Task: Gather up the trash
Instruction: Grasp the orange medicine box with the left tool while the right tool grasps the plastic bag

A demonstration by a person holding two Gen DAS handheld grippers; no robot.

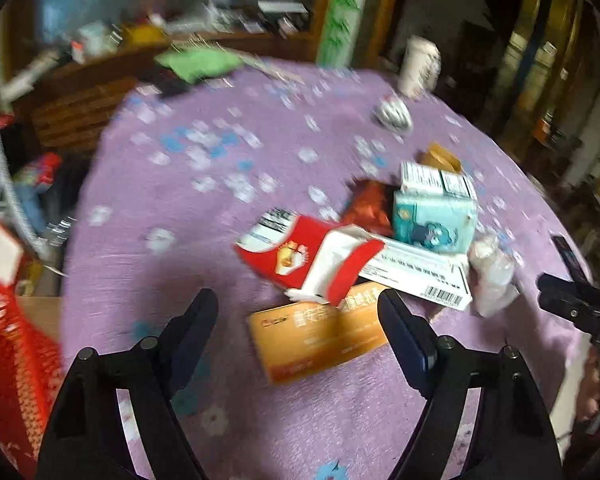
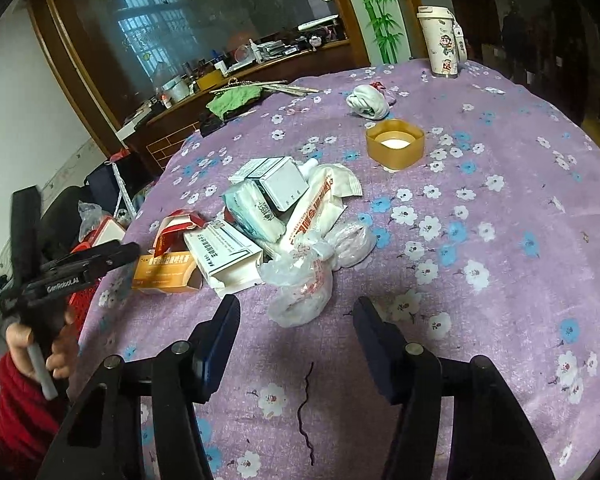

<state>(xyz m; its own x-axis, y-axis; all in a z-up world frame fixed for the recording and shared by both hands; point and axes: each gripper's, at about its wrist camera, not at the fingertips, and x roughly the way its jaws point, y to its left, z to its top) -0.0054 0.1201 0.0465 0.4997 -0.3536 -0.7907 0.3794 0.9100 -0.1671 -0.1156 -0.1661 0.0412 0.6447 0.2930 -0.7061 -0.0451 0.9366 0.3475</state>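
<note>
The left gripper (image 1: 298,312) is held spread, nothing pinched; an orange box (image 1: 320,340) is seen lying between its tips, a torn red carton (image 1: 308,258) just beyond. The right gripper (image 2: 296,320) is likewise held apart and empty, a crumpled plastic bag (image 2: 300,288) just ahead of it. The rest of the trash pile is heaped farther out on the purple floral tablecloth (image 2: 480,240)

boxes (image 2: 224,258): 5
tissue packs (image 2: 256,216): 1
plastic bags (image 2: 300,284): 2
tumblers (image 2: 440,42): 1
tape rolls (image 2: 395,144): 1
</note>
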